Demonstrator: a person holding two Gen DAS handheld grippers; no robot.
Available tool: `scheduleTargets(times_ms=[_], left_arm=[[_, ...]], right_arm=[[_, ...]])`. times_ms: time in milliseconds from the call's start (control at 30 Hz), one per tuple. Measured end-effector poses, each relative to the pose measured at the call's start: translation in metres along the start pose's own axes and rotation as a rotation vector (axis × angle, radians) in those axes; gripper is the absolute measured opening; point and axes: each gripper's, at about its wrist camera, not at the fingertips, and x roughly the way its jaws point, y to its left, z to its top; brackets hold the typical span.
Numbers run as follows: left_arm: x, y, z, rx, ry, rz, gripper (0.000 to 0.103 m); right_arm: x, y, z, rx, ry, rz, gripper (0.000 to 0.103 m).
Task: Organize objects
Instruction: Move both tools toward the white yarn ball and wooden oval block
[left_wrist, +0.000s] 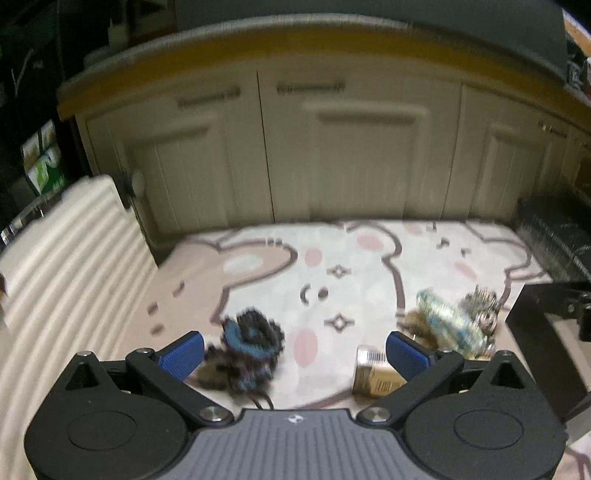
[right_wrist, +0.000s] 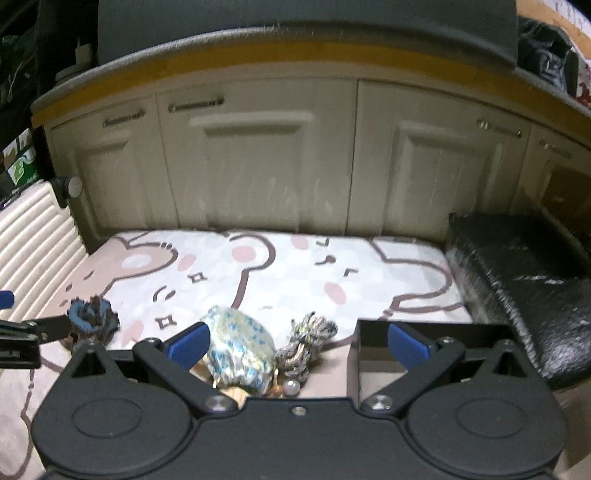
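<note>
A dark blue and black scrunchie pile (left_wrist: 247, 350) lies on the cartoon bear mat (left_wrist: 332, 266), just right of my left gripper's left pad. My left gripper (left_wrist: 294, 352) is open and empty above the mat. A small gold tin (left_wrist: 373, 373) lies by its right pad. A blue-and-white floral scrunchie (right_wrist: 240, 350) and a grey braided scrunchie (right_wrist: 306, 343) lie between the open fingers of my right gripper (right_wrist: 298, 345), with a pearl bead (right_wrist: 290, 387) close by. A black open box (right_wrist: 376, 354) sits at its right finger.
Cream cabinet doors (right_wrist: 258, 166) stand behind the mat. A white ribbed suitcase (left_wrist: 62, 266) lies on the left. A black padded cushion (right_wrist: 524, 291) lies on the right. The black box also shows in the left wrist view (left_wrist: 543, 339).
</note>
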Motion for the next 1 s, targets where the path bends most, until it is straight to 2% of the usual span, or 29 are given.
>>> scheduleTargets(times_ms=[267, 633, 900, 1000], left_arm=[[0.036, -0.004, -0.030, -0.028, 0.094, -0.050, 0.103], [0.046, -0.005, -0.060, -0.088, 0.128, -0.223, 0.103], [0.060, -0.011, -0.082, -0.073, 0.188, -0.247, 0.103], [0.060, -0.012, -0.090, -0.052, 0.164, -0.239, 0.103]], right_arm=[[0.021, 0.008, -0.026, -0.076, 0.074, -0.001, 0.103], [0.025, 0.026, -0.049, -0.245, 0.145, 0.034, 0.103], [0.024, 0.045, -0.062, -0.405, 0.181, 0.077, 0.092], [0.027, 0.048, -0.066, -0.416, 0.201, 0.091, 0.088]])
